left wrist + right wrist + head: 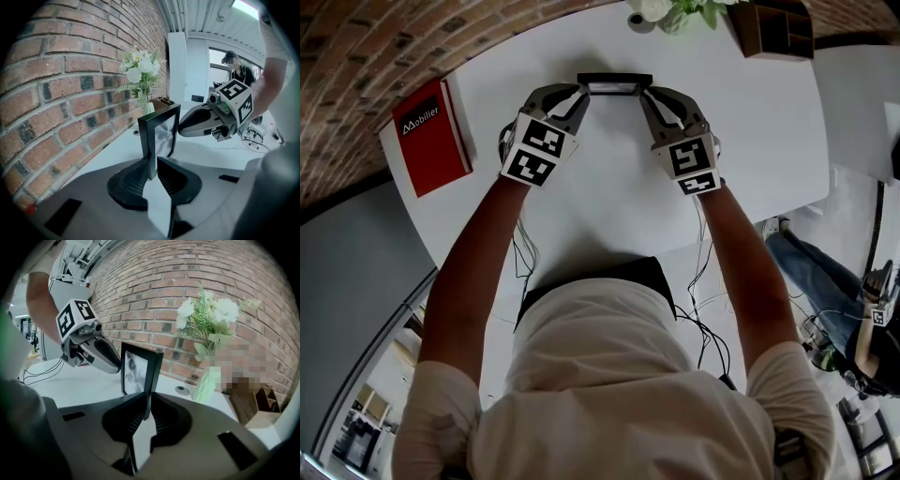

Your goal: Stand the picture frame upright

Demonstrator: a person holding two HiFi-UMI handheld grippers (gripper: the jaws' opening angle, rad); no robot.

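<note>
Head view shows the picture frame upright on its lower edge at the far side of the white tabletop, caught between the two grippers. The left gripper has its jaws narrowly set on the frame's left side edge. The right gripper has its jaws on the right side edge in the same way. In each gripper view the pads lie against the black moulding with no gap that I can make out.

The risk now lies in the letting go. No view shows a rear prop, so I cannot tell whether the frame can stand alone. If it cannot, it will likely tip face down or backward once the pads part. Letting one side go before the other could swivel it around the held edge. A vase of flowers stands near behind it, and a backward fall might reach that.
</note>
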